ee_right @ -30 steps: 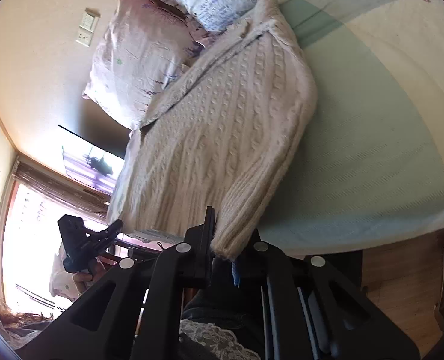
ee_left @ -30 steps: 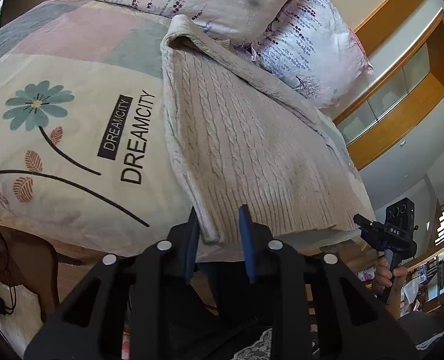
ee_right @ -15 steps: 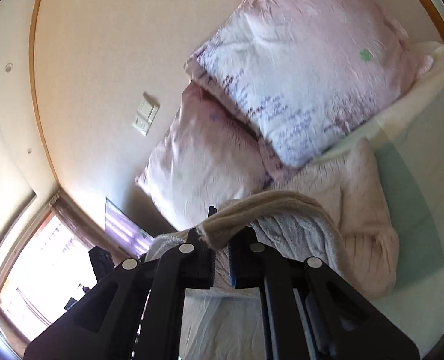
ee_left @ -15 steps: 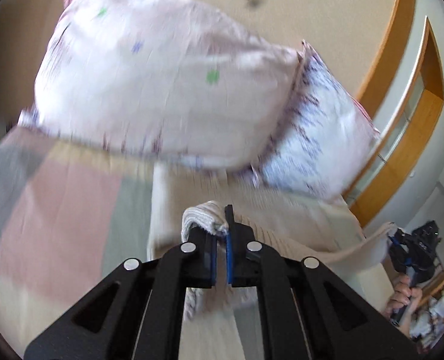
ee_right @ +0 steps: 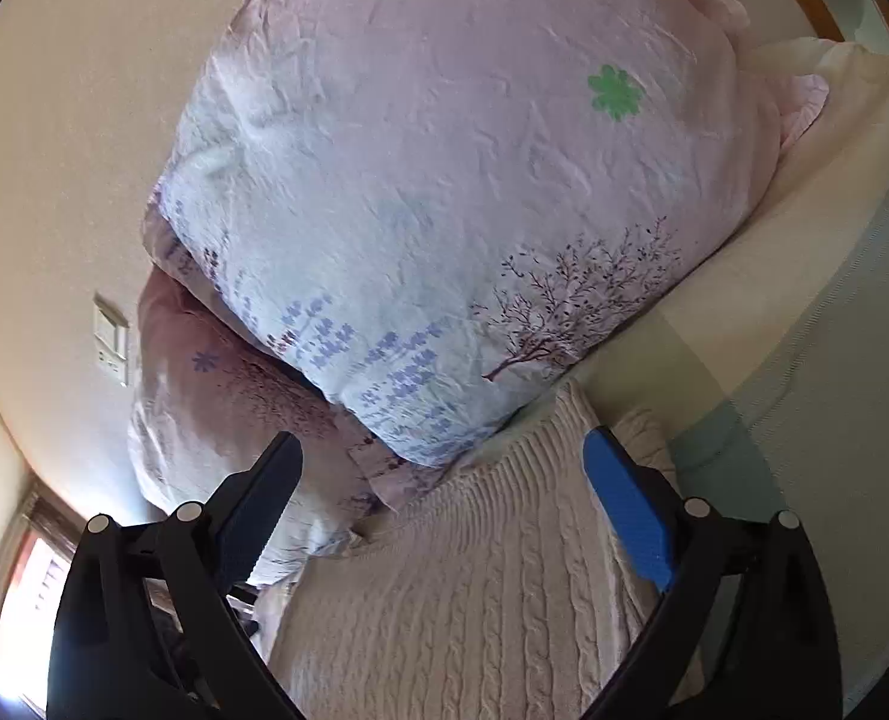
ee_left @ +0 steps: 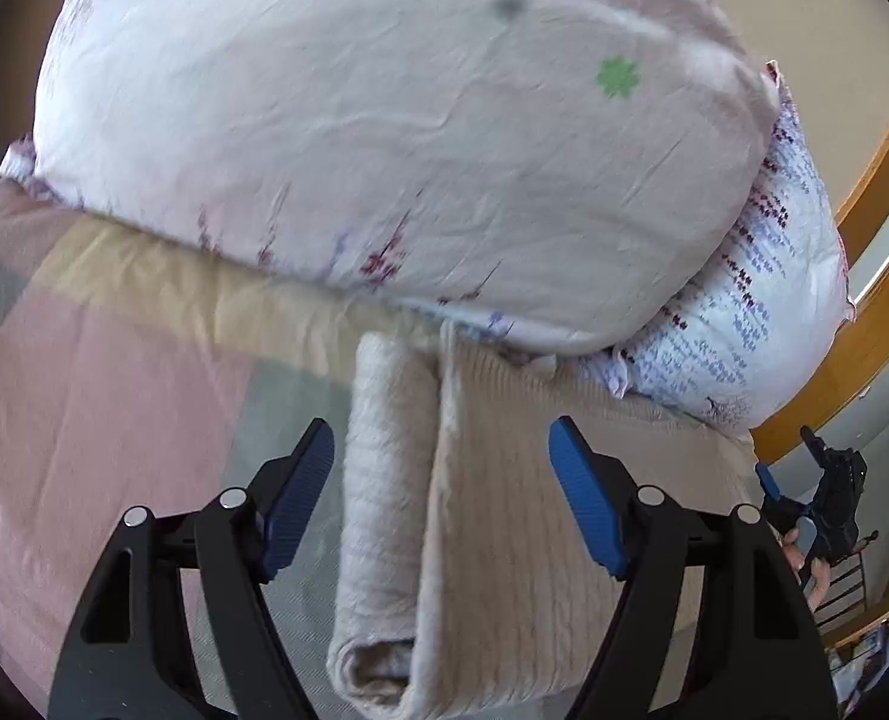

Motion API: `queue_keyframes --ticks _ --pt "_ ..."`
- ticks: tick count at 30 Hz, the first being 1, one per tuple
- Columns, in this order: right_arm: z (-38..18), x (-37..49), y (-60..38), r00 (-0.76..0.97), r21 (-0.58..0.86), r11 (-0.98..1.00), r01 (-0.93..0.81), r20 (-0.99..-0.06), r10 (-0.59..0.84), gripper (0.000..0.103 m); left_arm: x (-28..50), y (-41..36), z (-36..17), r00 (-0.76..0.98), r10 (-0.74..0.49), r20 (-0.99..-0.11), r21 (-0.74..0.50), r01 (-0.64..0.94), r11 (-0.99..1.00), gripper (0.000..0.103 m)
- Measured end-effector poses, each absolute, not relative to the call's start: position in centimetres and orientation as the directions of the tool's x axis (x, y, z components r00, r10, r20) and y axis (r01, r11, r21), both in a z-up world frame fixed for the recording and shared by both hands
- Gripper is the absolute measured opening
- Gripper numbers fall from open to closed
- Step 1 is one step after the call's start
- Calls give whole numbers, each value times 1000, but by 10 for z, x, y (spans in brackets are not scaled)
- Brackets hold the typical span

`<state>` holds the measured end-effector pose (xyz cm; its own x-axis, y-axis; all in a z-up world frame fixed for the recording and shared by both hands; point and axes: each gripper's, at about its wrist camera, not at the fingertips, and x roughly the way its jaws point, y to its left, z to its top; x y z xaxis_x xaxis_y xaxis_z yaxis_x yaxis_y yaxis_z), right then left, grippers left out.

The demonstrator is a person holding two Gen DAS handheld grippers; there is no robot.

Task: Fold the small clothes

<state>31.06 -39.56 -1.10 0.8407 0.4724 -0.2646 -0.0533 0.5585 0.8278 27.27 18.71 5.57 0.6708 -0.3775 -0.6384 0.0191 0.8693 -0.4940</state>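
Note:
A cream cable-knit sweater (ee_left: 492,516) lies folded over on itself on the bed, its far edge against the pillows. My left gripper (ee_left: 441,459) is open and empty, its jaws spread wide above the sweater's folded left edge. My right gripper (ee_right: 444,474) is open and empty too, held over the sweater (ee_right: 492,588) near its far edge by the pillows. The right gripper also shows at the far right of the left wrist view (ee_left: 828,498).
Two floral pillows (ee_left: 384,138) (ee_right: 444,210) lean against the wall just beyond the sweater. The pastel patchwork bedspread (ee_left: 102,396) extends to the left and also shows in the right wrist view (ee_right: 834,420). A wooden headboard frame (ee_left: 876,312) is at the right.
Both grippers carried the sweater's near hem up and over toward the pillows, then opened and let it go. The sweater now lies folded in half.

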Motion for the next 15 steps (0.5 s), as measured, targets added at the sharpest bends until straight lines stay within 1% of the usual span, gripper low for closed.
queue_keyframes --ticks 2,5,8,9,10,11,12,13,15 --pt "-12 309 -401 856 831 554 -50 -250 453 97 273 192 37 615 -442 -653 -549 18 836 72" --pt "-19 314 -403 841 832 554 -27 -281 463 97 280 185 19 551 -532 -643 -612 47 789 70" --pt "-26 323 -397 820 832 555 -4 -315 478 97 287 174 12 558 -526 -642 -606 50 794 69" --pt "-27 324 -395 813 833 553 -4 -320 487 97 289 174 11 565 -528 -633 -616 44 786 59" --pt "-27 324 -394 809 834 551 -5 -320 493 97 292 176 7 563 -537 -628 -639 20 769 47" --pt "-27 324 -393 805 836 548 -10 -319 500 97 295 178 0 552 -553 -624 -670 -14 742 31" --pt "-26 324 -392 802 838 546 -12 -318 505 97 294 183 -5 558 -577 -597 -710 -32 704 29" --pt "-26 323 -392 800 841 541 -16 -314 512 97 294 183 -5 557 -576 -599 -711 -39 702 27" --pt "-24 322 -394 799 849 528 -24 -301 521 97 289 176 4 565 -537 -626 -671 -39 741 22"
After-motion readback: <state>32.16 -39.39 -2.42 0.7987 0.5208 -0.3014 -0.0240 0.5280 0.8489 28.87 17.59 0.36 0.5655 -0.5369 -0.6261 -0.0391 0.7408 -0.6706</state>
